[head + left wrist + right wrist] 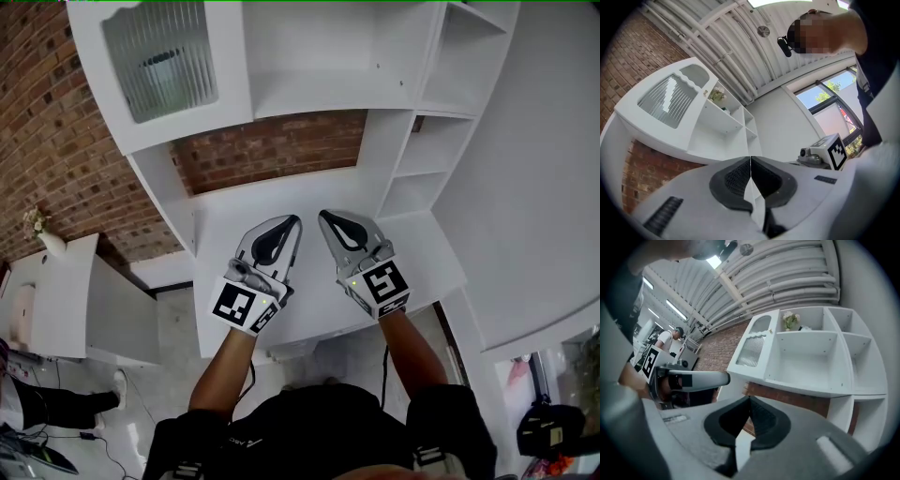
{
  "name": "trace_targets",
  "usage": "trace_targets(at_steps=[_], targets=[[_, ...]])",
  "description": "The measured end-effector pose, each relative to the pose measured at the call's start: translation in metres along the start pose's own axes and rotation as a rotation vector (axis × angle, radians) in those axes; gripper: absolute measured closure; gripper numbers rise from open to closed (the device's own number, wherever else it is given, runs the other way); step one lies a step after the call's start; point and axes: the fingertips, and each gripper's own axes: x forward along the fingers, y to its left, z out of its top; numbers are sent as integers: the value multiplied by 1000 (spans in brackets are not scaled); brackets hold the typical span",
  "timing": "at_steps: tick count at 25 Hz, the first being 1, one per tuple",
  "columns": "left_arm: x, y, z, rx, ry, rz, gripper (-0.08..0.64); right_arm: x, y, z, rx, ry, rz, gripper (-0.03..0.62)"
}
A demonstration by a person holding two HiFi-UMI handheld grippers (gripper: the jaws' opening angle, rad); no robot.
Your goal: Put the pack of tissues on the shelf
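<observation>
No pack of tissues shows in any view. In the head view my left gripper (295,221) and my right gripper (323,217) hover side by side over the white desk top (234,225), tips close together and pointing toward the brick back wall. Both are shut with nothing between the jaws. The white shelf unit (441,103) rises behind and to the right, with open compartments. In the left gripper view the jaws (750,161) meet tip to tip, and the shelf (726,123) lies beyond. The right gripper view shows its jaws (750,400) shut, facing the shelf compartments (811,362).
A cabinet door with ribbed glass (161,58) hangs at upper left. A small vase of flowers (790,320) sits on the top shelf. A low white cabinet (70,300) with a vase (52,244) stands to the left. A person (665,338) stands far off.
</observation>
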Motion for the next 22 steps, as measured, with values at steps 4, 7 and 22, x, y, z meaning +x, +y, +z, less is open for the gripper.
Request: trace_targets(at_steps=[4,7,22], targets=[[3,-7,-5,5,13,21,558,-11,1,-6,39,-23,-8,591],[1,-13,-11,3,23,42,558,-20,0,-6,56,-43,-19,591],[4,-42,-23,0,28,75,558,-50,-3,-13,76,-81,-17,591]])
